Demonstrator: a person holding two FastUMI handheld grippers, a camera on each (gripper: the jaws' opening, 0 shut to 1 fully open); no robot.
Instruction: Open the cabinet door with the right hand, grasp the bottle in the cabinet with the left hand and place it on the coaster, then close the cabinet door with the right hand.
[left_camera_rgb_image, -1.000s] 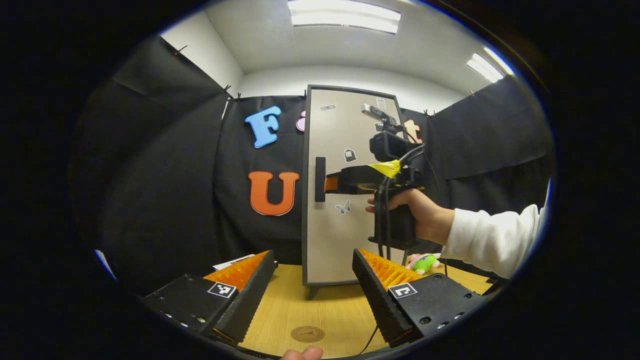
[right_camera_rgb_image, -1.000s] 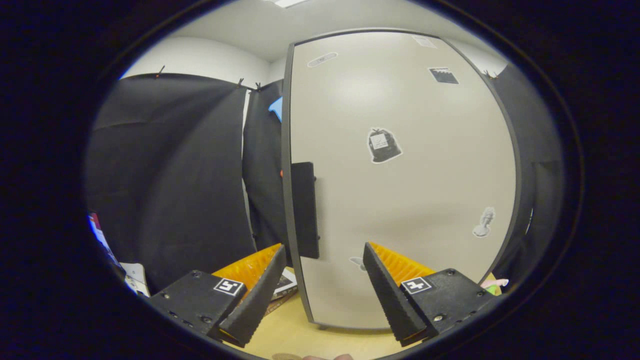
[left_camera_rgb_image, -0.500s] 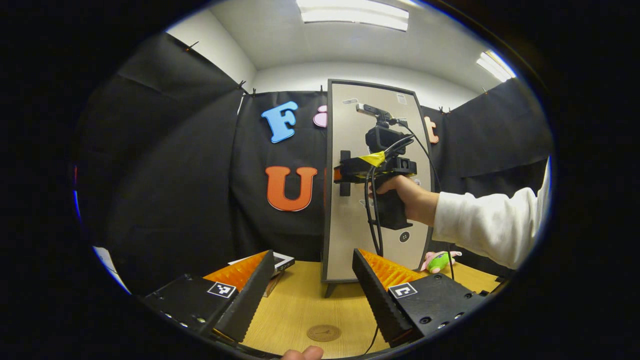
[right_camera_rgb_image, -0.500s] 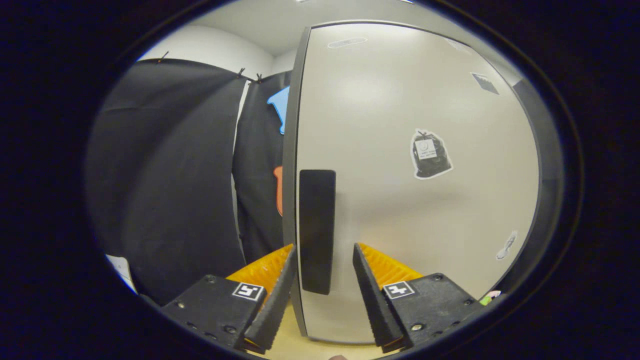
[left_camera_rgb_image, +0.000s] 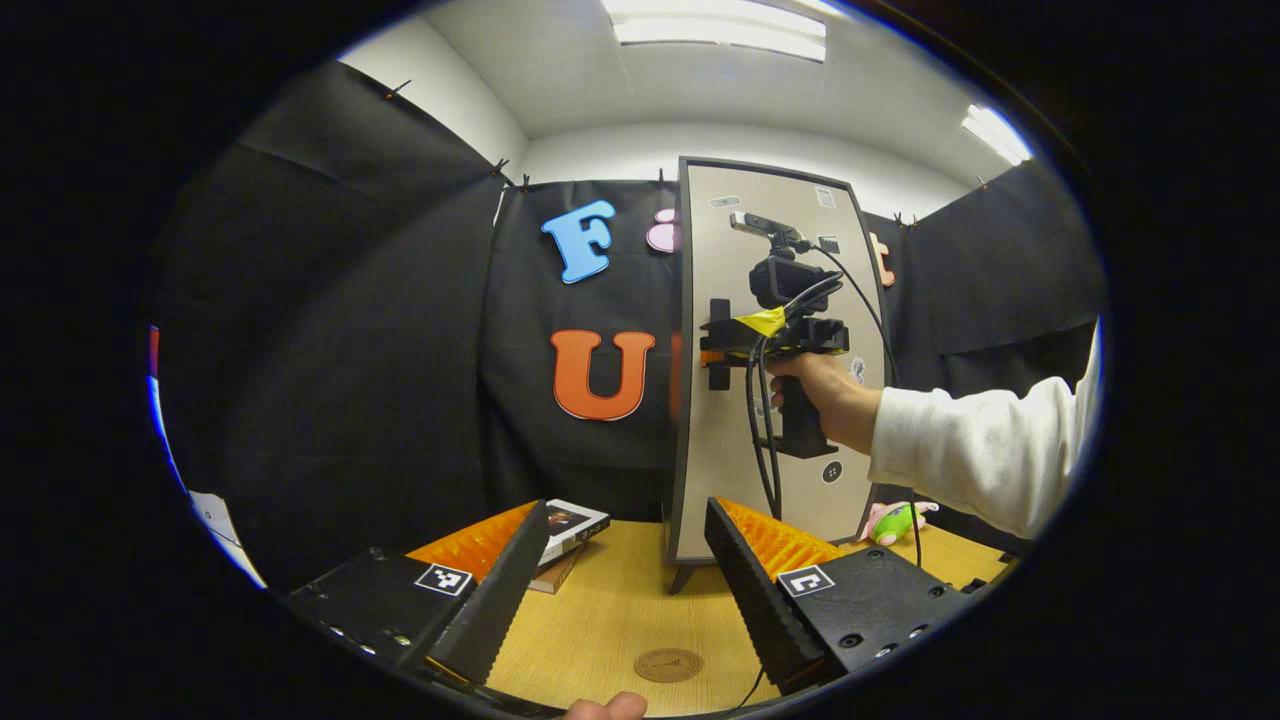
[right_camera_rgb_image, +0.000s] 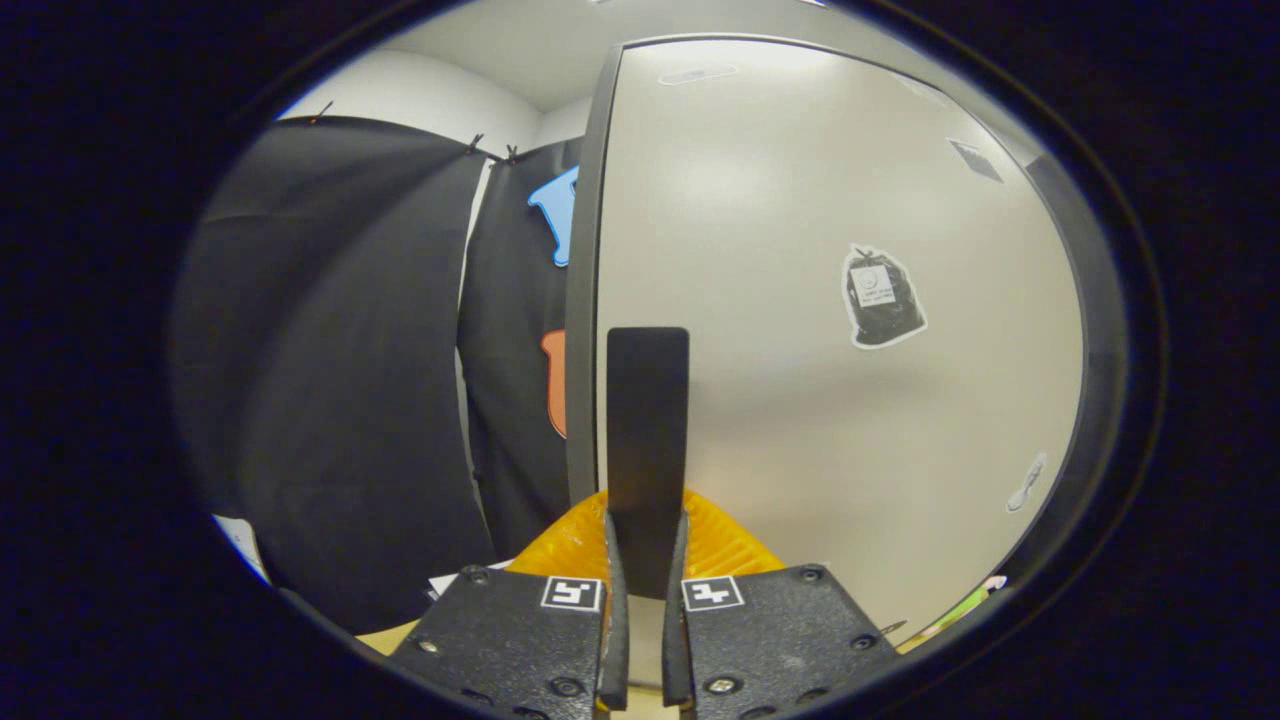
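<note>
Clamping on the cabinet door's black handle (right_camera_rgb_image: 647, 450) is seen for the right gripper (right_camera_rgb_image: 640, 600) in right gripper view, both fingers pressed on the handle's lower end, w/ door (right_camera_rgb_image: 800, 400) closed. In left gripper view, left gripper (left_camera_rgb_image: 620, 580) is held w/ fingers spread wide, gripping nothing, above the wooden table (left_camera_rgb_image: 600, 620); coaster (left_camera_rgb_image: 668, 665) lies at 6 o'clock, cabinet (left_camera_rgb_image: 720, 420) upright at 12–1 o'clock. Right gripper (left_camera_rgb_image: 722, 345) is also seen there at the handle, held by a hand (left_camera_rgb_image: 815, 385).
</note>
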